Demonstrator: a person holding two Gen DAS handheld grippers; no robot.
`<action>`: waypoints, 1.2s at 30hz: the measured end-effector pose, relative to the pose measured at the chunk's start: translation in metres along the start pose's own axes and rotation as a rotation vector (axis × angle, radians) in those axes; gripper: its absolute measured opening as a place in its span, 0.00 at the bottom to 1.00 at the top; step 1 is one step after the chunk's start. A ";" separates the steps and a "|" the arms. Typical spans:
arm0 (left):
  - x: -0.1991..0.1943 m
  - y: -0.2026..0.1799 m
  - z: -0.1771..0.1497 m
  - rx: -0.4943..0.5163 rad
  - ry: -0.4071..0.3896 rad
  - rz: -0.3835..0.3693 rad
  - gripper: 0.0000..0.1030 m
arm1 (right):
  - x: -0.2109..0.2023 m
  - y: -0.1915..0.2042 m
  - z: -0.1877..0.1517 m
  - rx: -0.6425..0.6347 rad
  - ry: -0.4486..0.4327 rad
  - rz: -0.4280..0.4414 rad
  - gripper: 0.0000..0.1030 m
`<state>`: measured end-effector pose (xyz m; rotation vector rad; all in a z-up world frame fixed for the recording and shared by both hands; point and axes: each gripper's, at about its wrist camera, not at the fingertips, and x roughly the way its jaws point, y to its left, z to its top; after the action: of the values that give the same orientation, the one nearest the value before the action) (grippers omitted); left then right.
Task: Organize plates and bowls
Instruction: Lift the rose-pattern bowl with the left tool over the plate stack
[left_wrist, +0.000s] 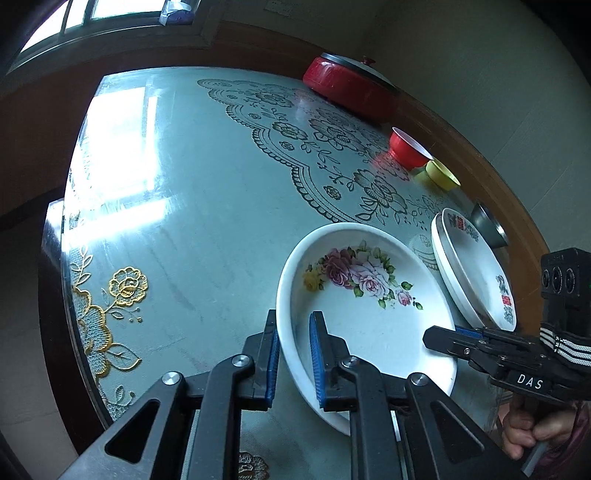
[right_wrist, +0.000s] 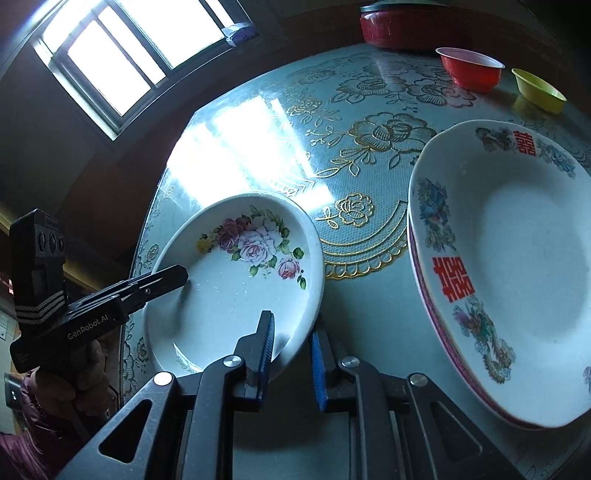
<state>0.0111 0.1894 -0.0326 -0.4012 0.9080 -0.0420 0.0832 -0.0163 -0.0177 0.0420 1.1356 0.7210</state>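
We've got both grippers on the rose plate (left_wrist: 365, 317): left gripper (left_wrist: 295, 354) clamped on its near-left rim, right gripper (right_wrist: 291, 354) pinching the opposite rim. The plate sits on the glass-topped table (left_wrist: 192, 221), just beside the stacked dragon plates (right_wrist: 517, 266). Red bowl (left_wrist: 408, 149) and yellow bowl (left_wrist: 443, 177) sit farther back.

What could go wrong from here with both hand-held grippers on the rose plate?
1. The left hand-held gripper and right hand-held gripper each pinch only the thin rim of the rose plate; glazed ceramic might slip if lifted unevenly.
2. The stacked plates sit close alongside; swinging the rose plate that way could knock them.
3. The glossy table cover may let the plate slide.
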 end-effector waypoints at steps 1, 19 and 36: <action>-0.002 -0.002 -0.003 0.018 -0.006 0.006 0.14 | -0.001 0.000 -0.002 -0.006 -0.003 -0.001 0.17; -0.022 -0.023 -0.044 -0.007 -0.019 -0.030 0.14 | -0.023 -0.013 -0.032 -0.001 -0.009 0.019 0.14; -0.030 -0.062 -0.053 0.042 -0.040 -0.094 0.13 | -0.059 -0.045 -0.062 0.093 -0.082 0.074 0.12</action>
<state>-0.0405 0.1211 -0.0174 -0.4036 0.8474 -0.1383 0.0410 -0.1029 -0.0147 0.1916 1.0932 0.7255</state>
